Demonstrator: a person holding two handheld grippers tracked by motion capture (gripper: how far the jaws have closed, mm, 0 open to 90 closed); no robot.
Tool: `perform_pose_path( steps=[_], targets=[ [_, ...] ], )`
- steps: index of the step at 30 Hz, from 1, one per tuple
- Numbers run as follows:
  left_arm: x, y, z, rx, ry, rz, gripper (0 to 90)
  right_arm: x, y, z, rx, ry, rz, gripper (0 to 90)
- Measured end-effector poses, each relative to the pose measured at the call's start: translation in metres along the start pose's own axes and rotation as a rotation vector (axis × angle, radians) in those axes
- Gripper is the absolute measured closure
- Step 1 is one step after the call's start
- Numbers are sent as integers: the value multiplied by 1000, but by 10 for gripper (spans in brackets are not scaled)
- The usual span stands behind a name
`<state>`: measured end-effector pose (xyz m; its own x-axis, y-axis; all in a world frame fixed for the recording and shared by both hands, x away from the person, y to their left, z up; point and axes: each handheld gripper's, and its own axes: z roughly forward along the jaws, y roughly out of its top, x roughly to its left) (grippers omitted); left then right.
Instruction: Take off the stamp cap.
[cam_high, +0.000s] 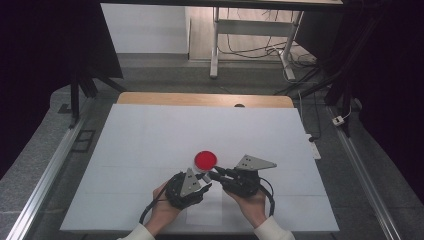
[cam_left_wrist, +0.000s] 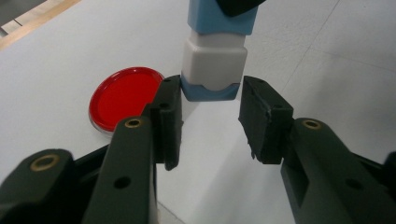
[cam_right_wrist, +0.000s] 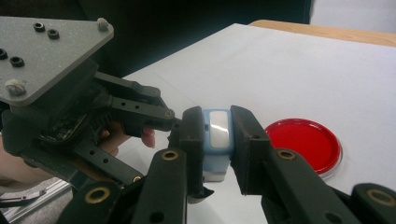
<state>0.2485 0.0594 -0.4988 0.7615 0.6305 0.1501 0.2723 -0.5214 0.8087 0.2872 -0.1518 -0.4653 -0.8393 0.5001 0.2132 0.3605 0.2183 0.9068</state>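
R gripper (cam_right_wrist: 217, 135) clamps the blue-white block (cam_right_wrist: 216, 140) btwn its jaws. L gripper (cam_left_wrist: 210, 107) is spread wide, block's end sitting btwn its jaws w/ gaps. Red lid (cam_left_wrist: 123, 97) lies just left of L gripper.

Overhead plus two close views, shared red lid (cam_high: 205, 159).

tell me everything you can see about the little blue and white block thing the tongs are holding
The block is small and squarish with rounded corners, seemingly smooth plastic: a white middle band between light blue ends. The right tongs clamp its upper blue part. Its lower blue end sits between the open left tongs, with the left pad touching or nearly so. It is beside the red dish.
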Motion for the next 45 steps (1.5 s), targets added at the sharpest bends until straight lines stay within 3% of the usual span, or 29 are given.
perform_pose_path(
  steps=[19,36,45],
  targets=[
    [-1,0,2,5,8,5,627,3,-1,3,4,13,3,757],
    [-3,0,1,4,22,35,645,1,0,2,1,15,20,757],
    [-2,-1,1,5,17,26,647,2,0,2,3,10,16,757]
  ],
)
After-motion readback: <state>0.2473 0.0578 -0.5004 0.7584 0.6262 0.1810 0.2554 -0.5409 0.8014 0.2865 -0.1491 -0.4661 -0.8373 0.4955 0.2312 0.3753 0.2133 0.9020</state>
